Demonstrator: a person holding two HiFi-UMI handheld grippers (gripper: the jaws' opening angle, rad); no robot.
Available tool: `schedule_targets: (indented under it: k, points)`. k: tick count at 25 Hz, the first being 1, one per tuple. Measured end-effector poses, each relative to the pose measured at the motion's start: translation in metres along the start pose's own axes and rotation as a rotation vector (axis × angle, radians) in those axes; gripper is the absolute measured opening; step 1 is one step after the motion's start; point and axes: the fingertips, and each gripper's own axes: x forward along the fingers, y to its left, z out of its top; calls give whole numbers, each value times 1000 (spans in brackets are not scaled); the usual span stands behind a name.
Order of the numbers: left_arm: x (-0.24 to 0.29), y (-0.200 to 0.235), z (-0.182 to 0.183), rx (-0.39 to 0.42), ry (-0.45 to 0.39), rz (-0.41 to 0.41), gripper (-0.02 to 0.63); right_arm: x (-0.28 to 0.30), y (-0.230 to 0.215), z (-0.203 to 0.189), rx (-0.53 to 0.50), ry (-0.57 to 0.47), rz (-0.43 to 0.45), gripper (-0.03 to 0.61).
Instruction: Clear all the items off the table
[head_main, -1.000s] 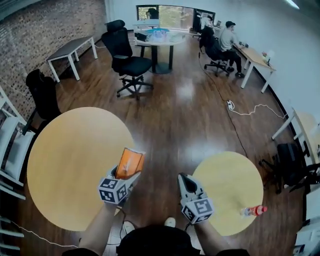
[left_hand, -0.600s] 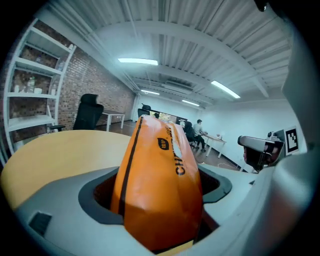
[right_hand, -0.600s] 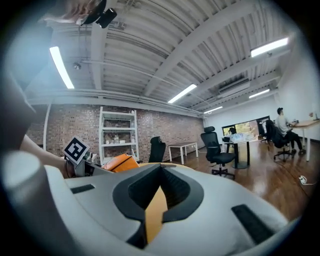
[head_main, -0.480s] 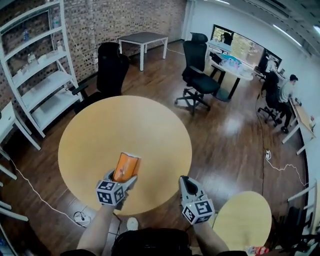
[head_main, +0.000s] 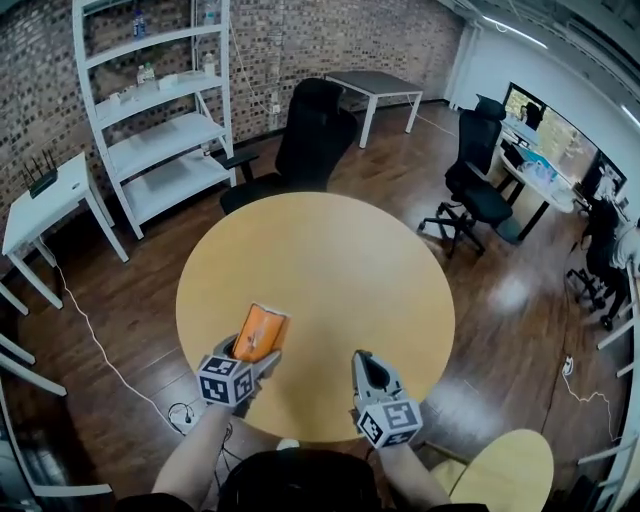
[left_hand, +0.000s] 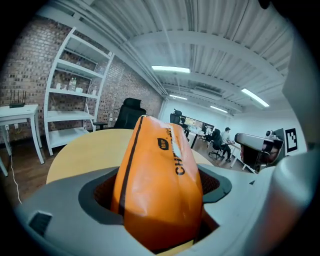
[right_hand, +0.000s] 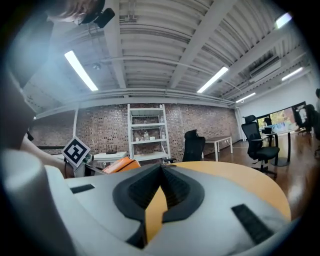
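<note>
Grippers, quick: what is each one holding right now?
Left gripper: closed on an orange plastic pouch with black lettering.
Right gripper: closed, holding nothing.

Bright room, bent at the edges
Long ceiling lights (right_hand: 80, 70) shine white, and the wood floor (head_main: 510, 297) has a shiny spot. Both gripper views curve round and go dark in the corners. The orange bag (left_hand: 160, 185) has a small shine.

One orange pouch (head_main: 260, 328), two grippers (head_main: 250, 352) (head_main: 363, 362)
</note>
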Motion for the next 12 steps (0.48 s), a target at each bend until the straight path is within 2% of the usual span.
schedule_targets:
  k: [5, 12]
  points:
    - [14, 1, -9, -29, 42, -44, 425, 7, -6, -8, 22, 26, -40, 3]
    - [89, -46, -24, -22, 130, -135, 426, -16, -81, -25, 79, 80, -181, 2]
